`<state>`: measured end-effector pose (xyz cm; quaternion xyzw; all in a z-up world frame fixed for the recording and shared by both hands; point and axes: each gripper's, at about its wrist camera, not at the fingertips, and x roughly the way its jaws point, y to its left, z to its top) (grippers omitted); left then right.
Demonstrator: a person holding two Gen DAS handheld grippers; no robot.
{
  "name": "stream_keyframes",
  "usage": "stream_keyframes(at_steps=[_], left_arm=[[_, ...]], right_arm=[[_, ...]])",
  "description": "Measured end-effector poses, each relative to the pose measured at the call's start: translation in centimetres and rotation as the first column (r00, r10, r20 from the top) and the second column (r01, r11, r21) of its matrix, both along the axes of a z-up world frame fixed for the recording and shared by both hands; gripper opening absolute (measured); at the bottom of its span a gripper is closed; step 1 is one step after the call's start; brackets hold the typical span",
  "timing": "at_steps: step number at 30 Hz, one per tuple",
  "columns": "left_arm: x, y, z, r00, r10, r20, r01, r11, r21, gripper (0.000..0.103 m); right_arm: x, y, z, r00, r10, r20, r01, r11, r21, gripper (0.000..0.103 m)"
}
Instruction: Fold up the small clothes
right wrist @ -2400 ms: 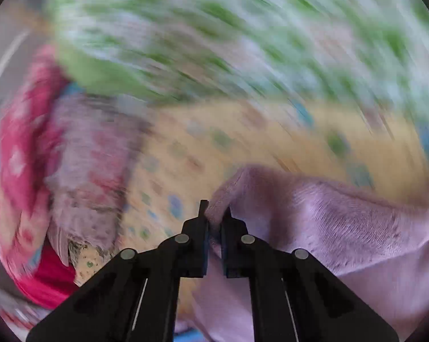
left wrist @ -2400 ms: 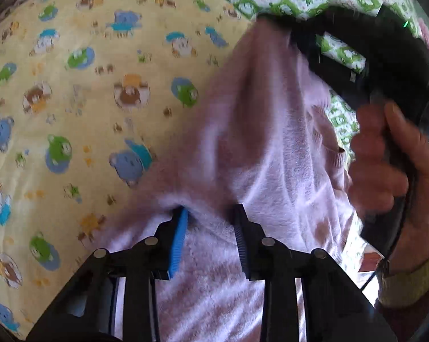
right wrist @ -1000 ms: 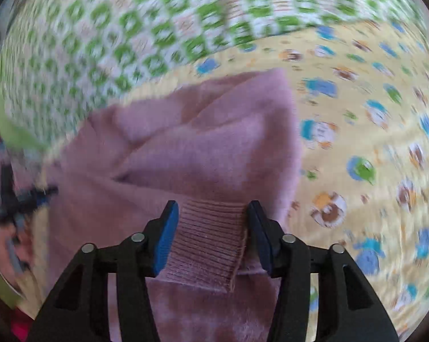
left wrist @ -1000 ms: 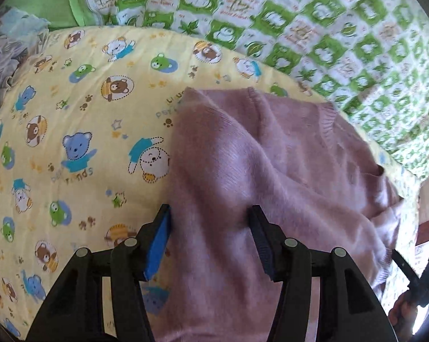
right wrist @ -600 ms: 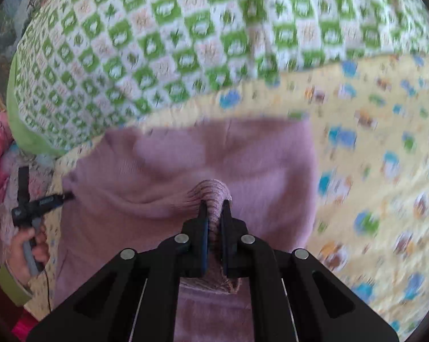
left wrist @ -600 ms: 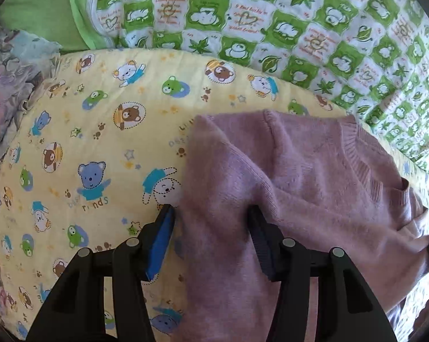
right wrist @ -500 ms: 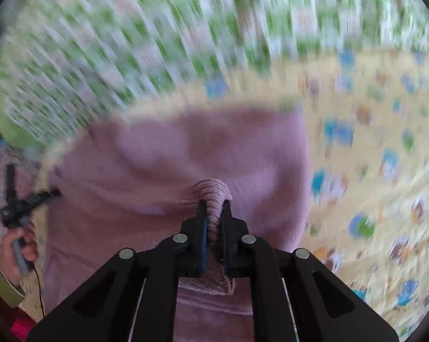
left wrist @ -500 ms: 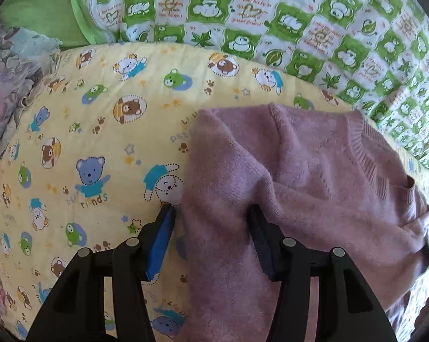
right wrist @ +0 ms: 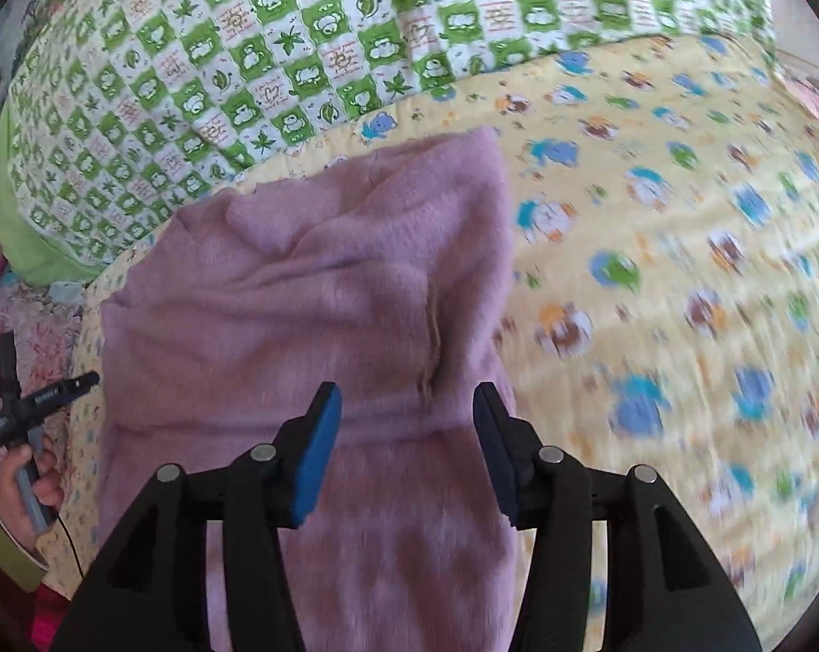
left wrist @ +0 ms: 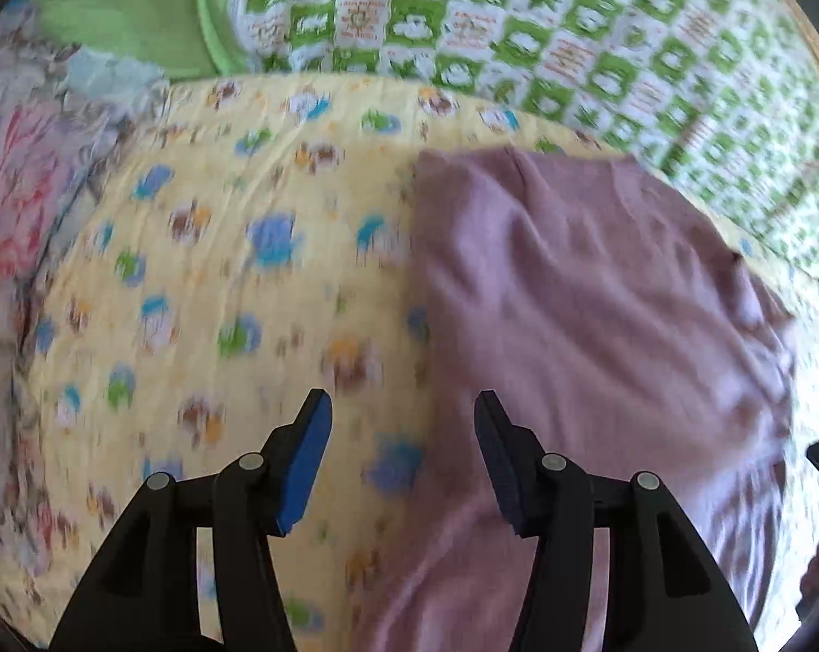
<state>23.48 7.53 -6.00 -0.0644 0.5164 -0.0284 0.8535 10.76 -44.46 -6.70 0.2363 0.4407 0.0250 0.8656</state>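
Note:
A small mauve knit sweater (left wrist: pixel 572 326) lies folded on a yellow cartoon-animal blanket (left wrist: pixel 219 299). My left gripper (left wrist: pixel 402 402) hovers open above the sweater's left edge. Its blue pad is over the blanket, its other finger over the knit, and nothing is between them. In the right wrist view the sweater (right wrist: pixel 327 299) fills the middle, with a ribbed band running across it. My right gripper (right wrist: pixel 406 391) hangs just above that band. Its jaws are opening and stand apart from the cloth, with nothing gripped.
A green-and-white checked quilt (right wrist: pixel 300 54) is bunched along the far side of the blanket (right wrist: pixel 681 271). Pink floral cloths (left wrist: pixel 12 190) are piled at the left. A hand holding a black handle (right wrist: pixel 29 407) shows at the left edge of the right wrist view.
The right gripper pinched a raised fold of the sweater shut, then let it go and opened; the fold now lies flat. The left gripper drew back and leftward, staying open.

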Motion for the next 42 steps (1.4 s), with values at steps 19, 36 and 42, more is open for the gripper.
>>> stream_keyframes(at_steps=[19,36,42], left_arm=[[-22.7,3.0,-4.3,0.971,-0.131,-0.202,0.1,0.982,-0.158,0.062],[-30.6,2.1,-7.3,0.95,-0.184,-0.254,0.08,0.926,-0.37,0.074],[-29.5,1.1,-7.1,0.96,-0.171,-0.221,0.079,0.925,-0.37,0.046]], right_arm=[[-17.5,2.9,-1.6,0.994,-0.001,-0.109,0.006,0.999,0.052,0.052],[-24.8,6.4,-6.6,0.991,0.038,-0.132,0.005,0.949,0.316,0.052],[-24.3,6.8,-7.0,0.994,0.013,-0.105,0.026,0.934,0.355,0.032]])
